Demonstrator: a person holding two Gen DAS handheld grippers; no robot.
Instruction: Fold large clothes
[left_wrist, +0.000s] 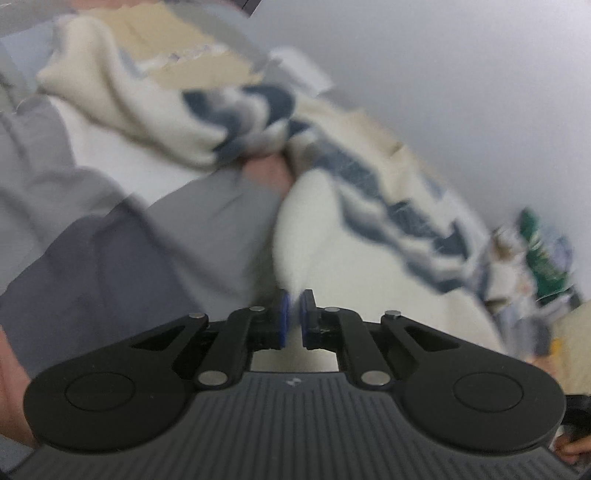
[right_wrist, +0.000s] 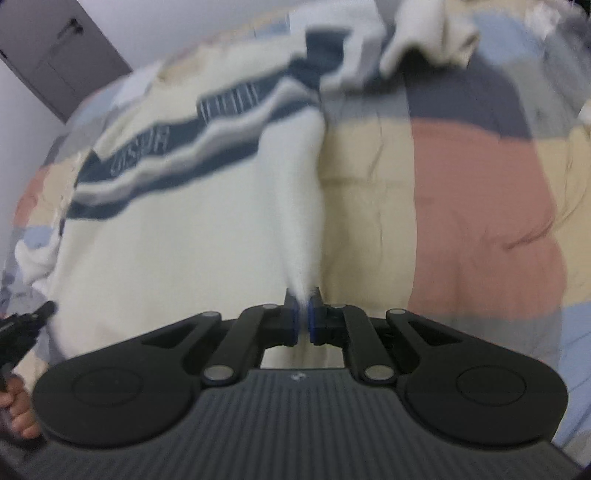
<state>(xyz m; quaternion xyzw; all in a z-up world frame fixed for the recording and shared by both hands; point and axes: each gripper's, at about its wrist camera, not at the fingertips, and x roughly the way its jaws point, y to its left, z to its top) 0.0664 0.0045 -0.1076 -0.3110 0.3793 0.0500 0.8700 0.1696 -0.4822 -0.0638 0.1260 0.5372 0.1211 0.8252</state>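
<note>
A large cream sweater (right_wrist: 177, 221) with navy and grey stripes across the chest is the garment. In the right wrist view it is stretched out over a patchwork bedspread (right_wrist: 480, 206), and my right gripper (right_wrist: 303, 314) is shut on its cream edge, pulling it taut. In the left wrist view my left gripper (left_wrist: 293, 314) is shut on the sweater's cream fabric (left_wrist: 351, 258), which hangs lifted in the air. Both views are blurred by motion. The left gripper's handle shows at the left edge of the right wrist view (right_wrist: 22, 325).
The person's grey-sleeved arm (left_wrist: 177, 229) and body fill the left of the left wrist view. A white wall (left_wrist: 461, 74) is behind. Cluttered items (left_wrist: 535, 258) stand at the right. A dark door (right_wrist: 55, 51) is at the upper left of the right wrist view.
</note>
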